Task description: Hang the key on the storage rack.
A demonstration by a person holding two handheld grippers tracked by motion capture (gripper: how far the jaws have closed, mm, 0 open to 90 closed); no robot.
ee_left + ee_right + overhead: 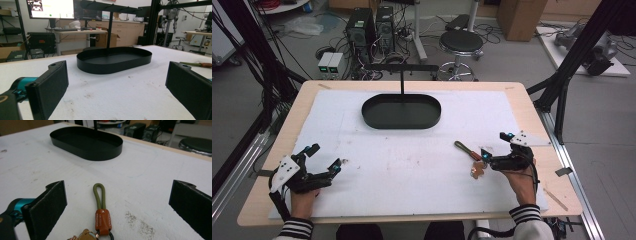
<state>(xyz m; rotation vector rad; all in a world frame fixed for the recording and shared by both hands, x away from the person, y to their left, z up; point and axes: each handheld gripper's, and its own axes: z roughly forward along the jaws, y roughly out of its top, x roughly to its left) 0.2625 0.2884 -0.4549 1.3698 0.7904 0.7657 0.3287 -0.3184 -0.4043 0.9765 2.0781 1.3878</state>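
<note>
A keychain (473, 156) lies on the white mat (412, 165) at the right: an olive cord loop (99, 193), a brown leather tab (103, 221) and a metal ring with charms at its near end. My right gripper (494, 145) is open just behind it, its jaws either side of the tab without touching. A black oval tray (402, 124) with an upright T-shaped hanger bar (402, 66) stands at the middle back. My left gripper (326, 157) rests open and holds nothing at the front left, facing the tray (113, 65).
The mat covers most of the wooden table (532, 110). Black frame struts (562, 85) rise past the right edge and cables hang at the left. A stool (461, 42) and computer towers (371, 25) stand on the floor behind.
</note>
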